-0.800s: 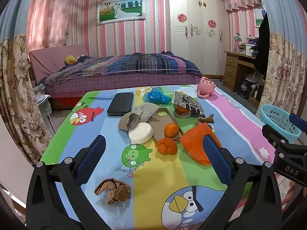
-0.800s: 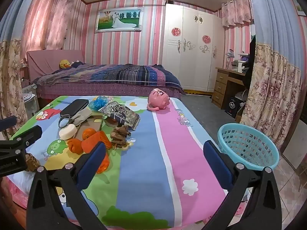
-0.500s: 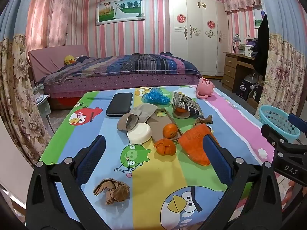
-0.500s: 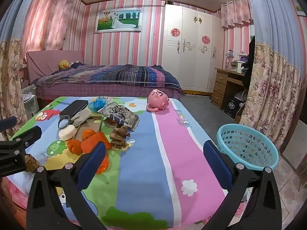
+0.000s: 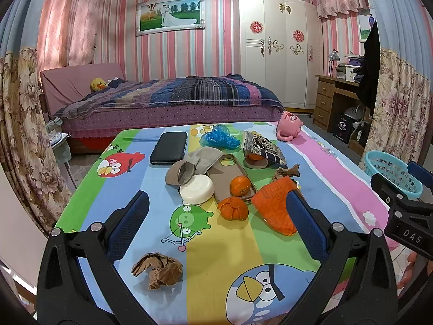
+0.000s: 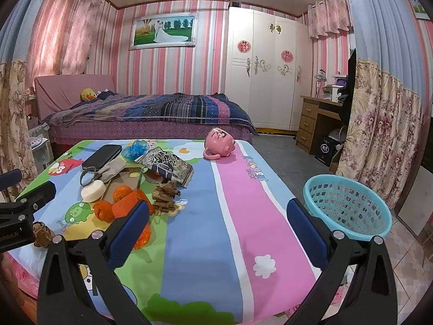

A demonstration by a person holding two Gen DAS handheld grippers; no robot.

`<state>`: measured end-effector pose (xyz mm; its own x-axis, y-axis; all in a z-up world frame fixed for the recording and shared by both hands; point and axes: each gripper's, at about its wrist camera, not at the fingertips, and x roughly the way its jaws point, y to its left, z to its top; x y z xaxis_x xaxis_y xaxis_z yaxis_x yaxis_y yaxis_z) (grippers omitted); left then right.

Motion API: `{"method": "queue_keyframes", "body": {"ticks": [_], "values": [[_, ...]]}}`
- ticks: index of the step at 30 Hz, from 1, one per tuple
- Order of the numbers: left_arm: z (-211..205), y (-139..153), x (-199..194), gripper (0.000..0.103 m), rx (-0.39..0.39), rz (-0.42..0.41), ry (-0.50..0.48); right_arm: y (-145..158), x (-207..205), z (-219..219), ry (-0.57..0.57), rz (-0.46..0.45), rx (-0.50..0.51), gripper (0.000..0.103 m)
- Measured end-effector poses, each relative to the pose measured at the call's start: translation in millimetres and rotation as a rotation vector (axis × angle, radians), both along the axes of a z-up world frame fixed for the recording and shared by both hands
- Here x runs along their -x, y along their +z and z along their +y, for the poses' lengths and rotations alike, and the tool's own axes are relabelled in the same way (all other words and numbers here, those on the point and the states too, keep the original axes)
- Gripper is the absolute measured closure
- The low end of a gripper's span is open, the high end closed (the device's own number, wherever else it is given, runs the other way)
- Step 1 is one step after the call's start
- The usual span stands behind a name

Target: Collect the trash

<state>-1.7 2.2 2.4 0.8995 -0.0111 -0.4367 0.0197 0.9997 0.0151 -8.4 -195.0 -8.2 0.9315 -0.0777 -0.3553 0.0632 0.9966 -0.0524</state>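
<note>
A table with a colourful cartoon cloth holds a crumpled brown paper near the front, orange peel, an orange wrapper, a blue plastic wad, a printed snack bag and another brown paper scrap. A blue mesh basket stands on the floor right of the table. My left gripper is open and empty above the table's front. My right gripper is open and empty over the table's right front.
Also on the table are a black phone, a brown phone case, a whole orange, a white round soap, a grey sock and a tipped pink mug. A bed stands behind.
Both views shift only slightly; the grippers stay open and nothing on the table has moved.
</note>
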Motion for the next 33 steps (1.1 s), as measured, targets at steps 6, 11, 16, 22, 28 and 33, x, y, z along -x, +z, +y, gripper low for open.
{"method": "queue_keyframes", "body": {"ticks": [6,11,16,22,28,33], "values": [[0.3,-0.1,-0.8,0.005,0.003,0.002,0.002,0.0,0.7,0.0,0.0,-0.002,0.003,0.004],[0.3,0.9,-0.9,0.005,0.004,-0.002,0.002,0.4,0.9,-0.2,-0.001,-0.003,0.005,0.004],[1.5,2.3,-0.7,0.005,0.004,-0.002,0.001,0.8,1.2,-0.5,0.001,0.001,0.003,0.004],[1.0,2.0,-0.5,0.005,0.004,-0.004,0.002,0.4,1.5,-0.8,0.0,-0.002,0.002,0.004],[1.0,1.2,-0.1,0.005,0.005,-0.003,0.001,0.1,1.4,-0.3,0.0,-0.003,0.004,0.004],[0.9,1.3,0.0,0.005,0.007,-0.004,0.003,0.1,1.4,-0.5,0.0,-0.003,0.004,0.004]]}}
